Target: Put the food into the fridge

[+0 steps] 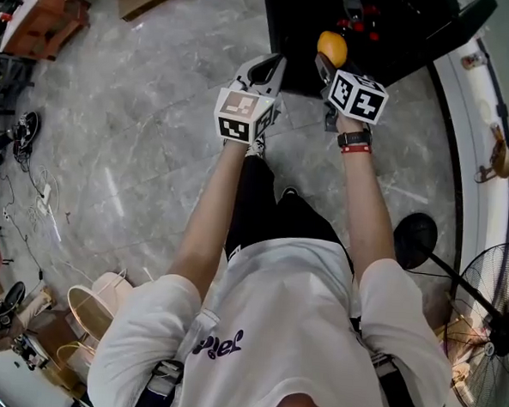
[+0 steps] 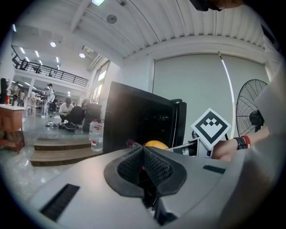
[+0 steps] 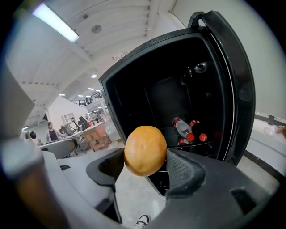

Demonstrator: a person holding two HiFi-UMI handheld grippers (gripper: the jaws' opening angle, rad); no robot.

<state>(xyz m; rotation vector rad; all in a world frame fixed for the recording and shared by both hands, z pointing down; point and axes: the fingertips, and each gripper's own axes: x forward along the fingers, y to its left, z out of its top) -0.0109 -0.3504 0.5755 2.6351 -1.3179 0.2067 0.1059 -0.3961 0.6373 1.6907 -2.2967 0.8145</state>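
White shirt (image 1: 290, 329) and two bare forearms lowest in the head view, both stretched out over a grey marble floor (image 1: 137, 148). Right gripper (image 3: 145, 164) clamped on an orange (image 3: 145, 150), one ribbed pad pressed to each side of the fruit. Orange up in the air just before the open front of a black fridge (image 3: 178, 89), over the floor by the cabinet's lower left corner, not yet inside. Door (image 3: 237, 89) swung wide at the right. Red-capped bottles (image 3: 183, 128) lying on the fridge's bottom, toward its right side. Left gripper (image 2: 143, 167) clenched, pads meeting with nothing between them, just beside the right one and aimed at the same fridge. Black watch (image 1: 354, 140) on the right wrist. Standing fan (image 1: 491, 342) at the floor's right edge. Water bottle (image 2: 95, 136) upright on a wooden step (image 2: 58, 150), far left in the left gripper view.
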